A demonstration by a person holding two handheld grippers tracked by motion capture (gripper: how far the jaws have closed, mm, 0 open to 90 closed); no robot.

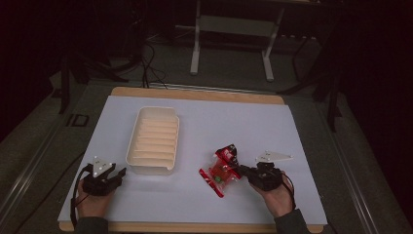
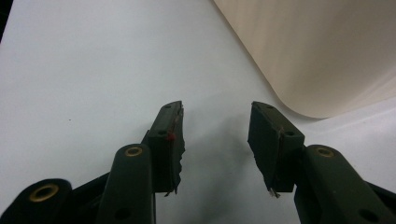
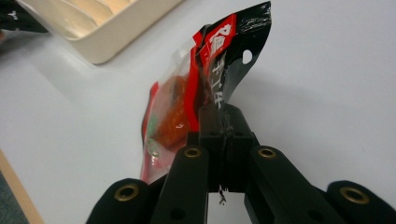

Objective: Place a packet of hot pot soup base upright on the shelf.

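One ribbed cream tray (image 1: 153,141) with nothing inside; left claw (image 1: 116,176) agape, right claw (image 1: 238,169) clamped on red snack packet (image 1: 221,170).

Red snack packet (image 1: 221,170), crumpled, beside cream tray (image 1: 153,139)

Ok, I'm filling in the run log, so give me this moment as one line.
left gripper: open, beside cream tray | right gripper: shut on red snack packet | packet: outside tray, on white sheet
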